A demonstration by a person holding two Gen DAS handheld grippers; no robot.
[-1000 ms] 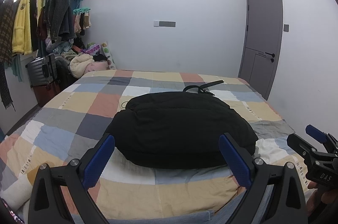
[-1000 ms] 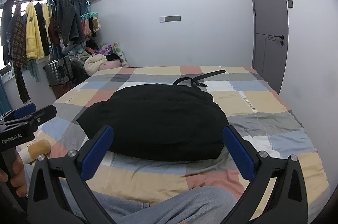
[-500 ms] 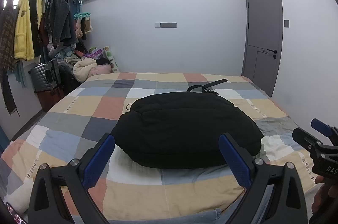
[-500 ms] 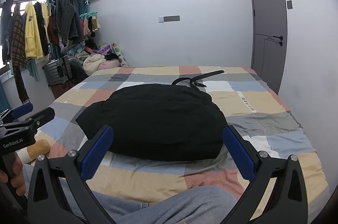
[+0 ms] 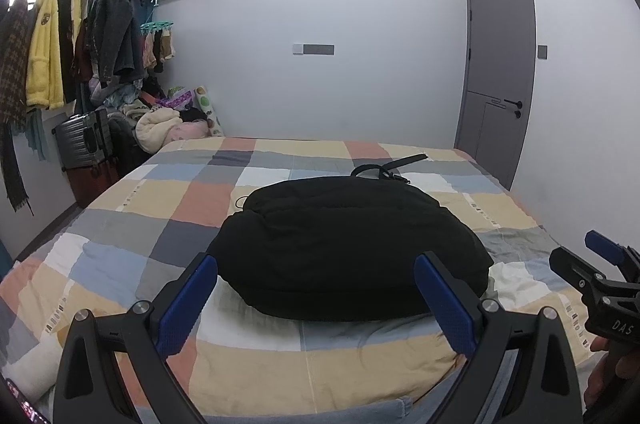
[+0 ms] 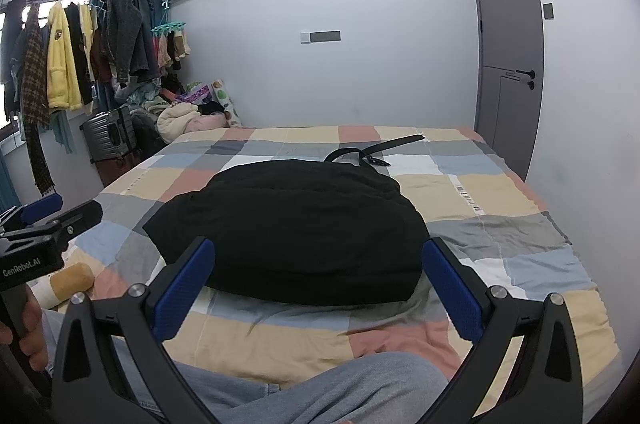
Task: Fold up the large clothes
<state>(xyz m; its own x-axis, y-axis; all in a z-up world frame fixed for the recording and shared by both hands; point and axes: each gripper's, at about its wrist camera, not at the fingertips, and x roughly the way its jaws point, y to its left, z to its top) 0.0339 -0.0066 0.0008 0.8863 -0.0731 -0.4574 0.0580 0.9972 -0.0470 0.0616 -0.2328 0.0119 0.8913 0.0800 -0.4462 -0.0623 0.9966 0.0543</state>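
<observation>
A bulky black padded garment [image 5: 344, 244] lies folded in a compact mound in the middle of the checked bed [image 5: 128, 256]; it also shows in the right wrist view [image 6: 296, 228]. A black belt [image 5: 388, 166] lies just behind it. My left gripper [image 5: 316, 298] is open and empty, held above the bed's near edge in front of the garment. My right gripper [image 6: 318, 284] is open and empty, also short of the garment. Each gripper shows at the side of the other's view.
A clothes rack with hanging coats [image 5: 80, 36], a suitcase [image 5: 84, 140] and a heap of laundry [image 5: 160, 128] stand at the left. A grey door [image 5: 500, 72] is at the right. My trouser leg [image 6: 320, 388] is in front of the bed.
Both grippers have risen and drawn back slightly from the bed. The garment lies as before. Both stay open.
</observation>
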